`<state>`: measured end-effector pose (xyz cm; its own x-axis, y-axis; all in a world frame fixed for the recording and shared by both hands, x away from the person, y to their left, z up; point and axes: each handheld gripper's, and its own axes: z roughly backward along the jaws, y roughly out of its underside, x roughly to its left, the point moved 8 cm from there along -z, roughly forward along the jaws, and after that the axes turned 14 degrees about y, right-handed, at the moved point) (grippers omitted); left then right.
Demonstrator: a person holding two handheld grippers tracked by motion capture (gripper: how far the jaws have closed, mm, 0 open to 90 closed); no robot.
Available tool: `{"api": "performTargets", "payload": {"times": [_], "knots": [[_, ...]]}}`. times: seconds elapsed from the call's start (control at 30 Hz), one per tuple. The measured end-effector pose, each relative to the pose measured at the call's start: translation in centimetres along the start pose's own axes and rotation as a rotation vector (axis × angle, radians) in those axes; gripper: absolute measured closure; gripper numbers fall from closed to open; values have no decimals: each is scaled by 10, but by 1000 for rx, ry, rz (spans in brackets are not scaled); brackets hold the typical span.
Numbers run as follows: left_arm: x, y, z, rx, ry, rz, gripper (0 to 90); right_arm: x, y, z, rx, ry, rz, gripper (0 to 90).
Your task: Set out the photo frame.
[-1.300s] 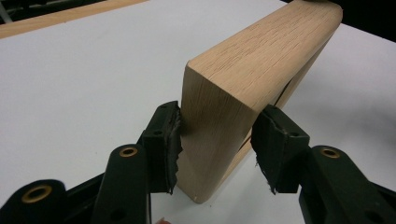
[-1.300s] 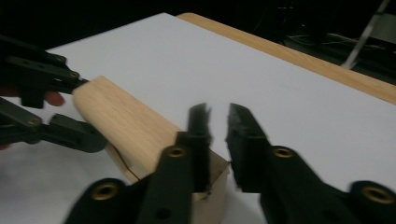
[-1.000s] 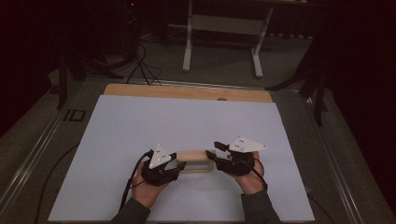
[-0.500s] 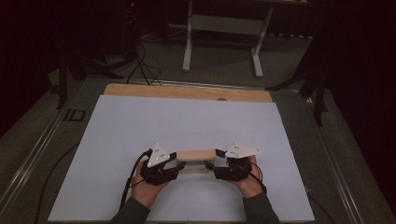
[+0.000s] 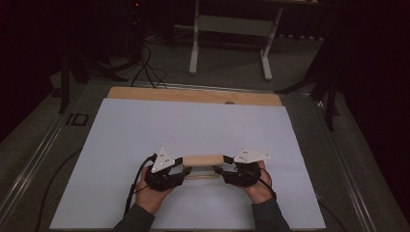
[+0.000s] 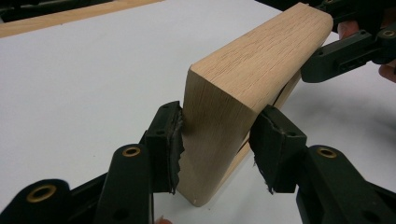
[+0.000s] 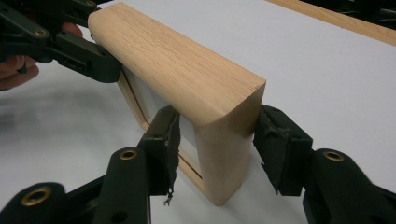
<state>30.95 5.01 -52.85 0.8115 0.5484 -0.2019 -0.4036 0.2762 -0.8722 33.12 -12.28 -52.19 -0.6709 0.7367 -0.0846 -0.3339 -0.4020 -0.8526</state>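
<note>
A light wooden block (image 5: 203,161) with rounded top edges lies crosswise near the front of the white table top (image 5: 193,125). My left gripper (image 5: 183,170) is shut on its left end and my right gripper (image 5: 220,170) on its right end. In the left gripper view both pads press the sides of the block (image 6: 243,79), and the other gripper (image 6: 327,56) holds the far end. The right gripper view has the block (image 7: 177,70) between my right gripper (image 7: 217,144) jaws, with a thin wooden frame under it. A hand holds each gripper.
A strip of bare wood (image 5: 193,95) runs along the table's far edge. Beyond it, on the dark floor, stand a white metal stand (image 5: 232,24) and loose cables (image 5: 145,63). Each gripper trails a cable toward the front edge.
My right gripper has moved left from beside the block and closed on its right end. The left gripper has kept its hold on the left end.
</note>
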Motion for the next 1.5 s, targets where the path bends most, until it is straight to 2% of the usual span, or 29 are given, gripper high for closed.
{"api": "performTargets", "payload": {"times": [0.4,1.0,1.5], "knots": [[1,0,4,13,-7,-21,576,2,-2,1,16,23,53,543],[8,-1,9,21,-7,-37,592,4,-5,-3,16,35,73,556],[15,0,9,15,-7,-26,562,8,-7,-8,13,52,103,564]]}}
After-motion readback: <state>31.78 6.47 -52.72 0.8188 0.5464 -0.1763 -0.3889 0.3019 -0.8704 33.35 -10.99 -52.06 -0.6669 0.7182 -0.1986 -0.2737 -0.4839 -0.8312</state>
